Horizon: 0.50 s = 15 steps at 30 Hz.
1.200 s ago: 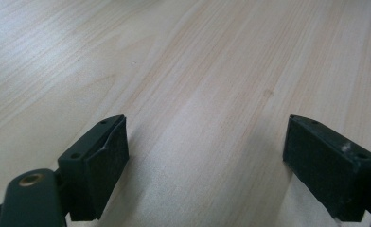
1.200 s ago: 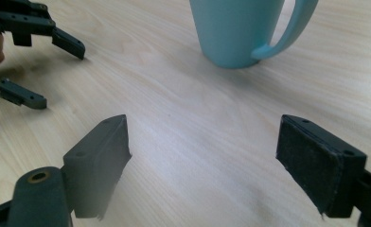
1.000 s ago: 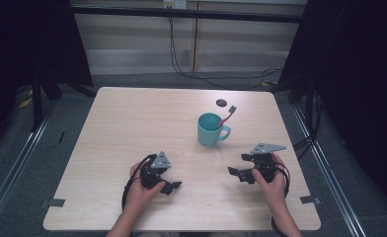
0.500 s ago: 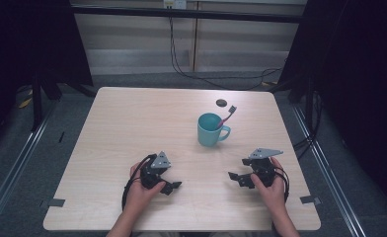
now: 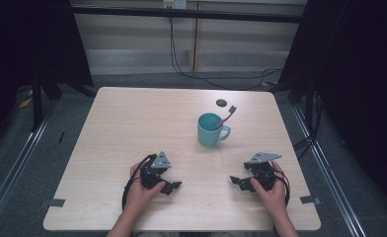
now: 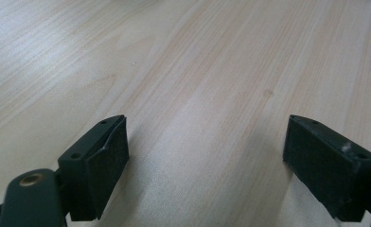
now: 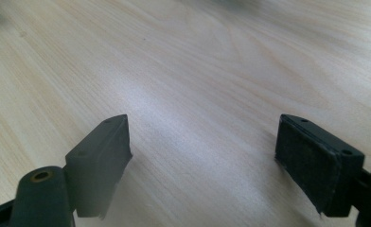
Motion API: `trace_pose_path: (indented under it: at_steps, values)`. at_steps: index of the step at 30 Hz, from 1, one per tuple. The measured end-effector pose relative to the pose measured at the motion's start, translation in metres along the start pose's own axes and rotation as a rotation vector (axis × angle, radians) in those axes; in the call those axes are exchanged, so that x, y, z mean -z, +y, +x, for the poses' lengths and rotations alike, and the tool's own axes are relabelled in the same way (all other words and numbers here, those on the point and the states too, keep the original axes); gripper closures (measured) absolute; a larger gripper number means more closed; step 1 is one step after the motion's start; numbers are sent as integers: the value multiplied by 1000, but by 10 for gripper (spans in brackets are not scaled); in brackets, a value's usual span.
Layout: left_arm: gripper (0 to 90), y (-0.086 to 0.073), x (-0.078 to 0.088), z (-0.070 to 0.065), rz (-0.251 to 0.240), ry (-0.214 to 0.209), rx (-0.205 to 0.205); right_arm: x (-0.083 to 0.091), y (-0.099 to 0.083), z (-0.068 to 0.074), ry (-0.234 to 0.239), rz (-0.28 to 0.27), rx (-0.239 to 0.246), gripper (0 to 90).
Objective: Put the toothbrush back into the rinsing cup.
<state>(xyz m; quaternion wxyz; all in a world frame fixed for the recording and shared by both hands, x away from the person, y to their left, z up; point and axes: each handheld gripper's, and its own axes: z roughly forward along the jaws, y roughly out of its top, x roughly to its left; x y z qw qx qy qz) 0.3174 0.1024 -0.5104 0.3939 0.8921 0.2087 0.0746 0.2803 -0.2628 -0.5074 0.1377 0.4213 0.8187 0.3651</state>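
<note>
A teal mug (image 5: 211,130) stands on the light wooden table (image 5: 132,123), right of centre, with a pink-handled toothbrush (image 5: 227,115) leaning out of it. My left gripper (image 5: 171,186) rests low on the table near the front edge, held by a hand, jaws pointing right. In the left gripper view it (image 6: 206,165) is open, bare wood between its pads (image 6: 109,161). My right gripper (image 5: 236,180) sits at the front right, jaws pointing left. In the right gripper view it (image 7: 202,165) is open too, holding nothing.
A small dark disc (image 5: 221,102) lies on the table behind the mug. Black cables (image 5: 191,74) run along the floor beyond the far edge. Bits of tape (image 5: 57,202) mark the table's front corners. Dark curtains stand on both sides.
The right gripper has drawn a little toward the front edge and lower onto the table. The left gripper and the mug have stayed put.
</note>
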Motion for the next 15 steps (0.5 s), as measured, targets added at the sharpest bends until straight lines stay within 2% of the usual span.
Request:
trace_pose_path:
  at_steps: [10,15]
  values:
    - [149,0,0,0,-1,-1,1,0,-6,2,-28,-19,40,184]
    - [149,0,0,0,1,0,-1,0,-6,3,-32,-16,41,181]
